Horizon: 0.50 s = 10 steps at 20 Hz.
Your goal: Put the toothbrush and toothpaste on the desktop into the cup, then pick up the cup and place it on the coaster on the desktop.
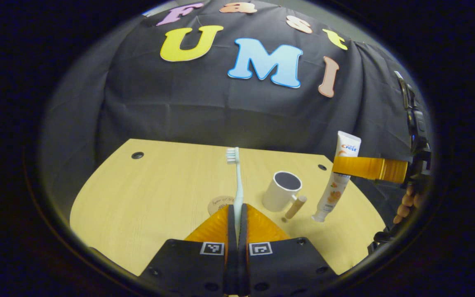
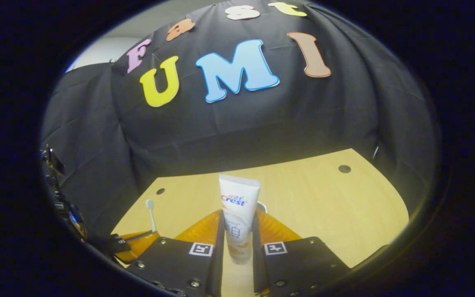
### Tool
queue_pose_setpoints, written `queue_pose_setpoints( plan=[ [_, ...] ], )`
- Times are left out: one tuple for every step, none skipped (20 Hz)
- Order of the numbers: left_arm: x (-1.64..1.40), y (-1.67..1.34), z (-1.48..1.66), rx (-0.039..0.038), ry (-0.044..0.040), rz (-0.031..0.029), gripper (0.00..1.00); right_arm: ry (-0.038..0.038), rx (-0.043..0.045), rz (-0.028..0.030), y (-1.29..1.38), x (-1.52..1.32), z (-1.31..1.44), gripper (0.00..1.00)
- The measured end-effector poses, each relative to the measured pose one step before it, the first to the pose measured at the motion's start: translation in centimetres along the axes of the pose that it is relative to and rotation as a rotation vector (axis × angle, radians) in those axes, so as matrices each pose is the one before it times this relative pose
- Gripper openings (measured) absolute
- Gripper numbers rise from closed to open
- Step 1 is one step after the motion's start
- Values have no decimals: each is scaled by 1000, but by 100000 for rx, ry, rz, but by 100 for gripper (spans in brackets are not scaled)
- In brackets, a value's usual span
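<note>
The left gripper point(image 1: 236, 214) pinches the toothbrush point(image 1: 236, 181), brush end up, above the table point(image 1: 146, 198). The right gripper point(image 2: 238, 231) squeezes the toothpaste point(image 2: 237, 206) upright. The cup point(image 1: 282, 190) stands on the table near the coaster point(image 1: 220, 204).

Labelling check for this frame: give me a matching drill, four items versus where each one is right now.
Items:
1. toothbrush
2. toothpaste
3. cup
4. coaster

States:
A. standing on the desk, nothing in it
B. held upright in the right gripper
C. flat on the desk behind the left gripper's fingers
D. held upright in the left gripper

Pairs: 1-D, 2-B, 3-A, 4-C
</note>
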State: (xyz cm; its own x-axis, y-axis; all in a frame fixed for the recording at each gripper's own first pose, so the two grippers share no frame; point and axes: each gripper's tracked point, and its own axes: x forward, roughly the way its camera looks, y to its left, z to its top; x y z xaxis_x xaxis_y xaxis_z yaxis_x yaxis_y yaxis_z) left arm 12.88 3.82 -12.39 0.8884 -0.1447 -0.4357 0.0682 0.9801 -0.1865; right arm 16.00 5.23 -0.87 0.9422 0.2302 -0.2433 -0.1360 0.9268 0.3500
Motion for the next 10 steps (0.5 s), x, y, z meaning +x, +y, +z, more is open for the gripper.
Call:
queue_pose_setpoints(
  plan=[
    [356,234,725,319,-2157,302,8,-2180,896,178,23,788,798,30],
    [329,14,683,117,-1573,-98,8,-1996,1070,-154,-11,736,662,30],
    [427,7,953,-152,-2096,-590,8,-2108,662,-478,-272,678,413,30],
    [169,30,193,590,-1497,-291,8,-2204,368,-949,-346,805,508,30],
    [-22,90,180,1135,-1308,35,6,-1367,327,-496,-162,584,382,30],
    [-275,-94,398,1684,-1970,-504,8,-1207,771,-620,-105,877,221,30],
    [127,-10,467,1059,-1317,-314,6,-1252,607,-145,9,667,256,30],
    [476,-18,924,829,-1985,-512,8,-1874,-140,-156,-103,663,242,30],
    [571,-143,710,23,-1316,-550,6,-1461,-675,-375,-46,525,245,30],
    [627,-131,648,-173,-1304,-635,7,-2405,-1670,-296,-130,850,185,30]
  ],
)
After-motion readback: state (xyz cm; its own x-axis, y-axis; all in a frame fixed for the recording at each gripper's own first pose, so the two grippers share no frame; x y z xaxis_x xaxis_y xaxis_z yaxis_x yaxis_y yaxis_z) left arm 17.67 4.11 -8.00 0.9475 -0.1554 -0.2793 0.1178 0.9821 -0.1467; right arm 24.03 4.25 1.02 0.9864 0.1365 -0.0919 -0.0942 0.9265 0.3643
